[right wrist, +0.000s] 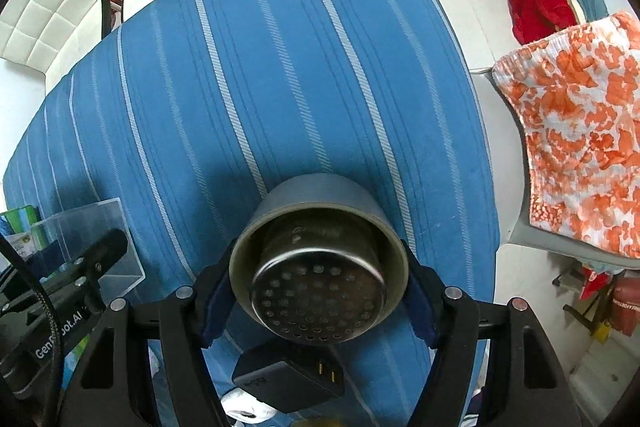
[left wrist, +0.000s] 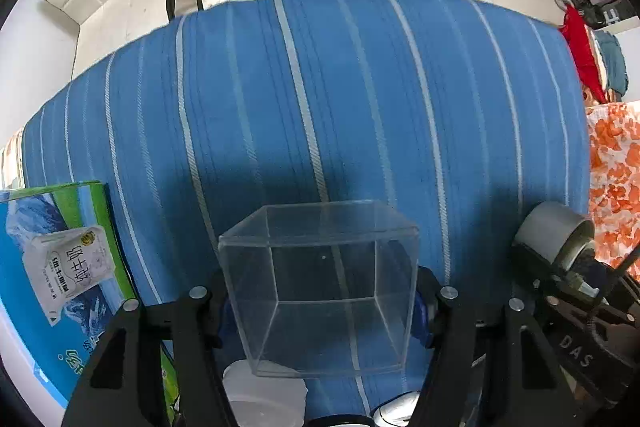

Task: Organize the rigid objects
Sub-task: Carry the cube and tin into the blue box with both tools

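A clear plastic cube box (left wrist: pixel 320 239), open at the top, stands on the blue striped cloth (left wrist: pixel 320 87). My left gripper (left wrist: pixel 320 311) reaches straight down around it, and both blue pads rest against its side walls. In the right wrist view the same box (right wrist: pixel 100 223) sits at the far left with a black finger of the left gripper in front of it. My right gripper (right wrist: pixel 318 307) is shut on a grey cup (right wrist: pixel 320 199) that has a perforated metal strainer (right wrist: pixel 316 299) inside. This cup (left wrist: pixel 556 235) also appears at the right edge of the left wrist view.
A blue and green milk carton (left wrist: pixel 60 267) lies left of the box. A black power adapter (right wrist: pixel 288 379) and a white object (left wrist: pixel 264 395) lie near the cloth's front edge. A chair draped in orange floral fabric (right wrist: pixel 580 131) stands to the right, past the table edge.
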A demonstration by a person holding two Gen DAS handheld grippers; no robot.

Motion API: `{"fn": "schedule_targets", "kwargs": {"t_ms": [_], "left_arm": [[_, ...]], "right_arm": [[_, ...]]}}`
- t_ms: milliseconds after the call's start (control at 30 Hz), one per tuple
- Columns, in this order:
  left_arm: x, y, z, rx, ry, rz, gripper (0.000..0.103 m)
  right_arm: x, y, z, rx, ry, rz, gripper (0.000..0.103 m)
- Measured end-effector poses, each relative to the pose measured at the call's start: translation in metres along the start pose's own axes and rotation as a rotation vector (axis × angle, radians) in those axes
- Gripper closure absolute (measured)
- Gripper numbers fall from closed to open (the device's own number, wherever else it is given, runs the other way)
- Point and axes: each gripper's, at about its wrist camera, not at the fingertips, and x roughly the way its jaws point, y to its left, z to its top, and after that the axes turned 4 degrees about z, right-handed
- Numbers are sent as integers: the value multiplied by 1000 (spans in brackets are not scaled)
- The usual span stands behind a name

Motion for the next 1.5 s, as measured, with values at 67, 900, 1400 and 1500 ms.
{"fn": "schedule_targets", "kwargs": {"t_ms": [67, 900, 1400, 1500], "left_arm": [[-10, -4, 2, 8, -30, 4, 41], [-132, 225, -93, -165, -230, -83, 41], [-40, 349, -75, -264, -82, -152, 41], [-27, 353, -71, -276, -60, -186, 41]], "right_arm": [[-3, 3, -4, -7, -11, -7, 30], [-152, 238, -94, -288, -212, 194, 30], [-50, 418, -64, -382, -57, 123, 30], [-34, 425, -56, -367, -37, 103, 30]]}}
